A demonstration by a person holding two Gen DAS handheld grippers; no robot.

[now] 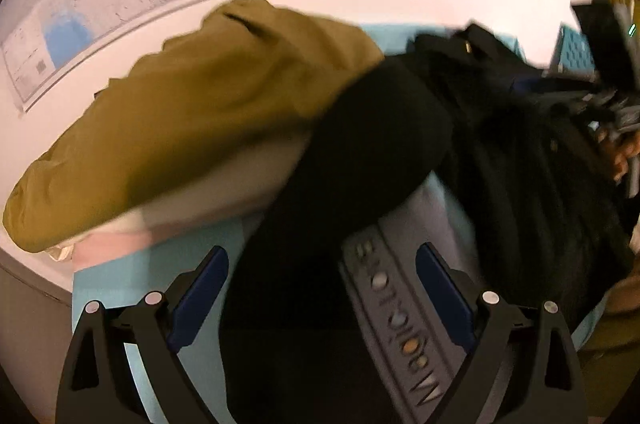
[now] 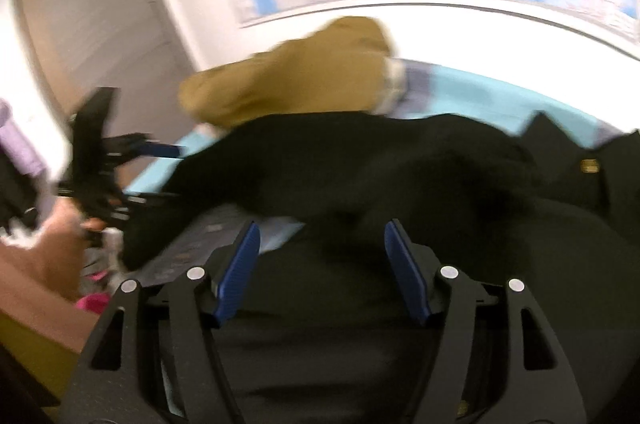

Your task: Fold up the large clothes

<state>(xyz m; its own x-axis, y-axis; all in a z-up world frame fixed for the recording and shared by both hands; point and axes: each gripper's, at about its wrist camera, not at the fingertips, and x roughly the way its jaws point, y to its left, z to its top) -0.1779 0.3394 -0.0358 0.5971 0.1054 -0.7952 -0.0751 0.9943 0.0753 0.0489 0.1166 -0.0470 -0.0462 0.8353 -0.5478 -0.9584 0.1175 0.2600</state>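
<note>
Black fabric of the large garment point(image 1: 360, 144) lies crumpled across the light-blue tabletop point(image 1: 120, 284), toward its near edge. Left gripper point(image 1: 322, 288) fingers are spread over it; right gripper point(image 2: 322, 264) fingers are spread, gripping nothing. An olive garment point(image 1: 180, 112) lies behind.

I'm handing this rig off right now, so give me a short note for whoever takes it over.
Left gripper: open, nothing held, black garment under it.
Right gripper: open, empty, above the same garment.
Things: black garment spread and rumpled on the light blue surface; olive-brown garment bunched behind it by the wall.
Done: no neat fold visible.
Left: probably flatten and fold the black one, then the olive-brown.
</note>
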